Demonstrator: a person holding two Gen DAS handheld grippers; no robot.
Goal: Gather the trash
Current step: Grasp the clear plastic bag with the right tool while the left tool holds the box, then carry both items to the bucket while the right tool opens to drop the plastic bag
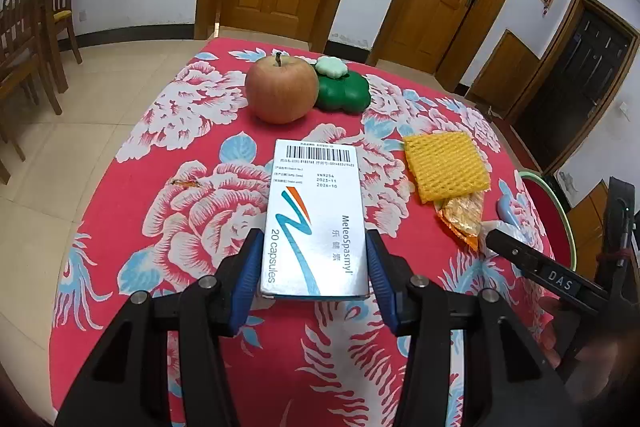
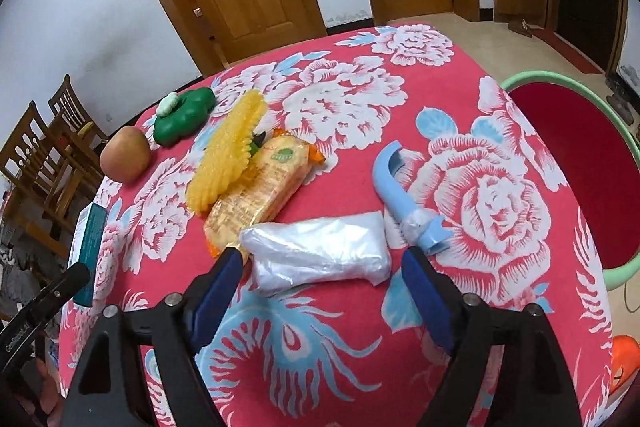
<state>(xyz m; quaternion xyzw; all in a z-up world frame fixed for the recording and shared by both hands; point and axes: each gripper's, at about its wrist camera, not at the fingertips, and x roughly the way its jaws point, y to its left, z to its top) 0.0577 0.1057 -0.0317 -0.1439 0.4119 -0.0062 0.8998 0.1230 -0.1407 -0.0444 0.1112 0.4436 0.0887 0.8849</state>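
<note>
My left gripper (image 1: 315, 239) is shut on a white medicine box (image 1: 316, 211), its blue pads pressing both long sides just above the red floral tablecloth (image 1: 160, 227). In the right wrist view my right gripper (image 2: 322, 255) stands open, with a crumpled clear plastic bag (image 2: 320, 251) lying on the cloth between its fingers; the pads do not press it. Just beyond the bag lie an orange snack wrapper (image 2: 260, 195) and a yellow foam net (image 2: 230, 151). A small orange wrapper scrap (image 1: 184, 182) lies left of the box.
An apple (image 1: 281, 89) and a green flower-shaped object (image 1: 340, 93) sit at the far side. A blue peeler (image 2: 390, 183) lies right of the bag. A red basin with a green rim (image 2: 580, 167) stands off the table's right edge. Wooden chairs (image 1: 32, 27) stand at the left.
</note>
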